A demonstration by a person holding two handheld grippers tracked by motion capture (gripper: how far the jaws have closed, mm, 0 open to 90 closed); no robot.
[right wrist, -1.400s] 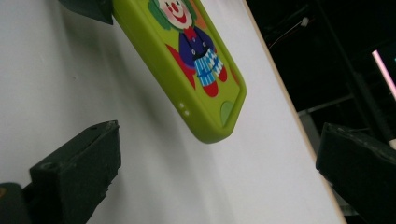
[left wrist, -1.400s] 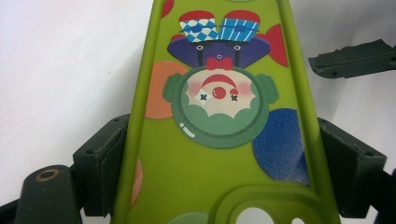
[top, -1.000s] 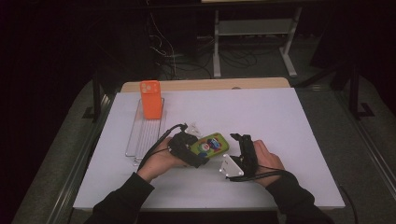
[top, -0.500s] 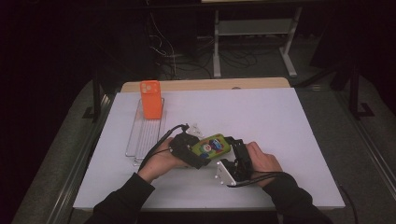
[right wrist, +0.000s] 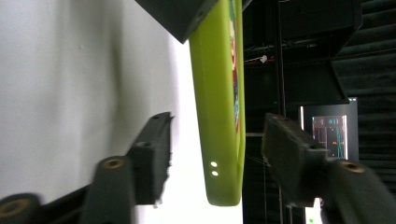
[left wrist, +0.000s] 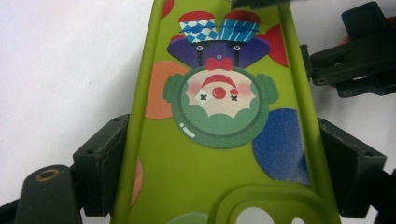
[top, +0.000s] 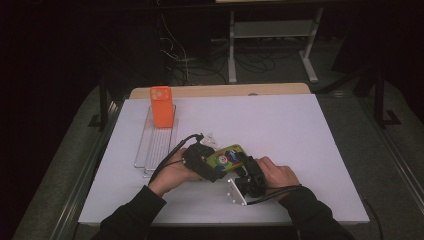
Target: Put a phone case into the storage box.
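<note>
Fingers [left wrist: 100,163] of left gripper [top: 200,160] clamp long edges of lime-green rubbery phone case with clown print [left wrist: 219,121]; right gripper [right wrist: 219,154] closing around its rounded end, pads not touching, above matte white tabletop [top: 300,125].

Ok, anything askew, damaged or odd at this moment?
Nothing stands out. The green phone case is clamped intact in the left gripper; the right gripper has been closing around its end without touching. The orange case stands upright on the clear tray.

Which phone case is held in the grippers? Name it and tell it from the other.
The green phone case with the clown print: the left gripper clamps its long edges. The orange phone case stands apart, propped at the far end of the wire rack.
</note>
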